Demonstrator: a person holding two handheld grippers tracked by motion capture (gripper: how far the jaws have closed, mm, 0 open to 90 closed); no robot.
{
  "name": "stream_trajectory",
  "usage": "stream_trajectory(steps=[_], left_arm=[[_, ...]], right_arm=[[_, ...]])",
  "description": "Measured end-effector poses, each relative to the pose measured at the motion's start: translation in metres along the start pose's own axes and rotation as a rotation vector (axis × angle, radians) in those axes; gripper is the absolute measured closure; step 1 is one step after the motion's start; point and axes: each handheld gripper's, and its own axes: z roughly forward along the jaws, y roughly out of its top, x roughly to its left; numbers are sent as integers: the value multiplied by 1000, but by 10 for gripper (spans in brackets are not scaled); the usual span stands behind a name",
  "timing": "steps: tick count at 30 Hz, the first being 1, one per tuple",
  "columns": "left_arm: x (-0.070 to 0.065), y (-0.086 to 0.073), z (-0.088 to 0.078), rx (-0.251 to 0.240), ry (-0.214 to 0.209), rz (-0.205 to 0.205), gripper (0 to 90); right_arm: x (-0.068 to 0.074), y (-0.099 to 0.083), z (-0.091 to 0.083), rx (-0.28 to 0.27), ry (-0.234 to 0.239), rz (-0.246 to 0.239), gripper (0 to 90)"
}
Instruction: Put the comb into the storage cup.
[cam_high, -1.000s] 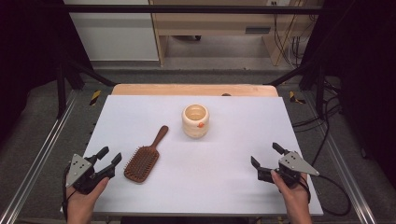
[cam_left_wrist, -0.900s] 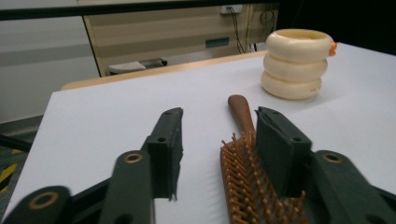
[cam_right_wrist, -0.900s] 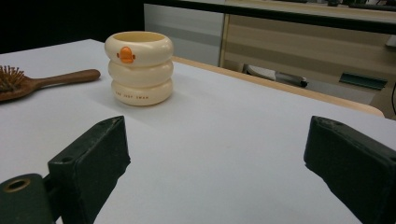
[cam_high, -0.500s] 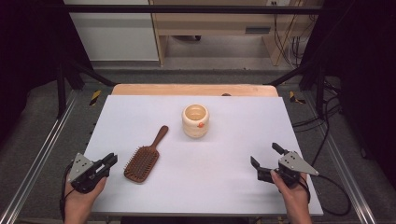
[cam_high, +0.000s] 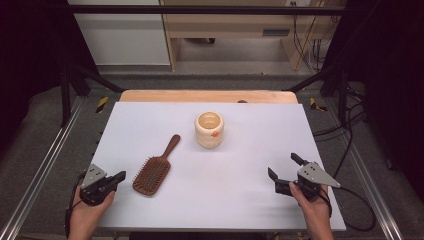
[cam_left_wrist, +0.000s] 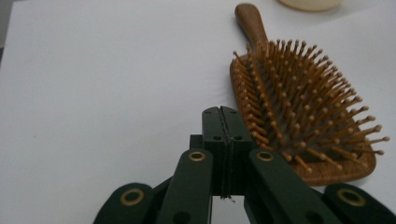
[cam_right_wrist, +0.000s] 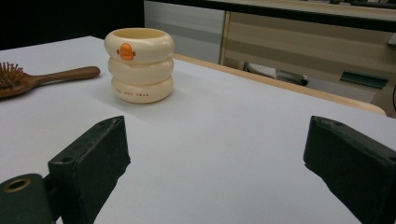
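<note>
A dim room with dark curtains at both sides surrounds a white desk, which sits on a metal frame over grey carpet; a pale wooden bench and a tangle of cables stand beyond its far edge.

On the desk, left of centre, lies a wooden brush, bristles up, its handle slanting away toward the far right and its broad head nearest the person. Past the handle's tip, near the middle of the desk, stands a cream cup shaped like three stacked rings, upright and open at the top, with a small orange mark on its side. Cup and brush are apart.

The left gripper is held low at the near left corner, just beside the brush head but not touching it. Its jaws have just been closing and now stand pressed together with nothing between them; in the left gripper view the bristles rise immediately to the right of the joined tips.

The right gripper is held at the near right, well apart from both things. Its jaws are spread wide over bare desk, pointing toward the cup.
</note>
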Motion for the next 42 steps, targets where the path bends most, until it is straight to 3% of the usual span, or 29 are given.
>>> stream_trajectory(steps=[3,11,23,28,31,36,42], left_arm=[[-1,-2,6,55,-12,6,897],[-4,-5,16,123,-40,18,896],[-12,-4,20,142,-79,24,900],[-19,-3,21,147,-113,32,900],[-34,-2,22,145,-155,65,900],[-53,0,31,142,-172,124,900],[-67,7,38,109,-126,195,900]], right_arm=[[0,0,0,1,0,-1,71],[0,0,0,2,3,-3,72],[1,0,0,4,7,-5,72],[1,0,0,5,4,-4,72],[1,2,1,-2,9,-6,73],[3,1,6,3,20,-7,72],[6,1,9,13,37,-14,72]])
